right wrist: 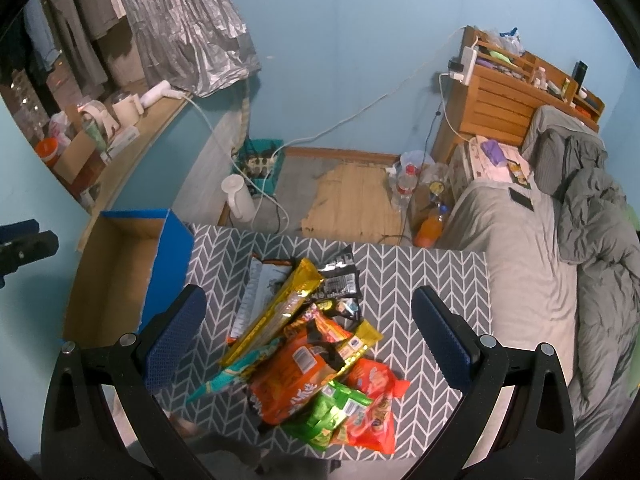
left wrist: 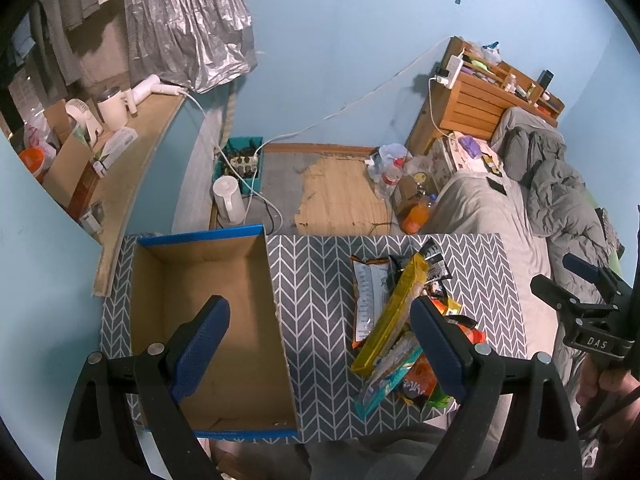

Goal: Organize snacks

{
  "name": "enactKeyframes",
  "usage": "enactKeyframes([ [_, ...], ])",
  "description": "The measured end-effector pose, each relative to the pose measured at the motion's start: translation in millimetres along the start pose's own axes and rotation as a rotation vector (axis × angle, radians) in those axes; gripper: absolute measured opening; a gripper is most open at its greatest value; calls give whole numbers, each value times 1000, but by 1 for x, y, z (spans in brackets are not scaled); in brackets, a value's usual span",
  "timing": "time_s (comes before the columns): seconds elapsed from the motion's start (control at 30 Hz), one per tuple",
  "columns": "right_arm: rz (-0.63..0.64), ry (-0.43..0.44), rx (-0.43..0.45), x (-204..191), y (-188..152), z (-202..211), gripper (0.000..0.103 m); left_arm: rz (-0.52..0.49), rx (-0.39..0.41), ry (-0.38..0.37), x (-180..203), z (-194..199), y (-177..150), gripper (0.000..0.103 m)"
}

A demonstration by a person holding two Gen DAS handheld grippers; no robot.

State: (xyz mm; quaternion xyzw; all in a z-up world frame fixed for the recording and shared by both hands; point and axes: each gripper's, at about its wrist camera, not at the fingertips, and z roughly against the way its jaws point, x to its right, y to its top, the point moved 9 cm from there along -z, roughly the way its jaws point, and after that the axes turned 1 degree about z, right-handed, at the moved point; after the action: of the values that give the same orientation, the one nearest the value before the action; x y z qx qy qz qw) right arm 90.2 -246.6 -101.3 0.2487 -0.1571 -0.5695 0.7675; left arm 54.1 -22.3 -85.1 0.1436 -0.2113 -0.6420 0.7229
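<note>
A heap of snack packets (right wrist: pixel 308 344) lies on the grey chevron table (right wrist: pixel 432 280): a long yellow pack (right wrist: pixel 276 312), an orange bag (right wrist: pixel 296 380), a green bag (right wrist: pixel 332 416), a red bag (right wrist: pixel 372 408). Left of it stands a blue-rimmed cardboard box (left wrist: pixel 208 320), nothing visible inside. My left gripper (left wrist: pixel 320 344) hovers open above the box's right wall, its right finger (left wrist: pixel 440 348) over the heap (left wrist: pixel 400 328). My right gripper (right wrist: pixel 308 340) hangs open above the heap, holding nothing. The right gripper (left wrist: pixel 592 304) also shows at the left wrist view's right edge.
Beyond the table's far edge lie bare floor, a white kettle (right wrist: pixel 240 196), a power strip in a teal crate (right wrist: pixel 260 164) and bottles (right wrist: pixel 430 224). A bed with grey bedding (right wrist: pixel 560 240) runs along the right. A cluttered wooden shelf (left wrist: pixel 120 160) is at the left.
</note>
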Motion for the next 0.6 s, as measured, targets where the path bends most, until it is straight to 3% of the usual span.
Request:
enactKeyframes([
  [0.6,-2,2,-4,0,2,1,101,-20,-21,-23,3,-3,-1,93],
])
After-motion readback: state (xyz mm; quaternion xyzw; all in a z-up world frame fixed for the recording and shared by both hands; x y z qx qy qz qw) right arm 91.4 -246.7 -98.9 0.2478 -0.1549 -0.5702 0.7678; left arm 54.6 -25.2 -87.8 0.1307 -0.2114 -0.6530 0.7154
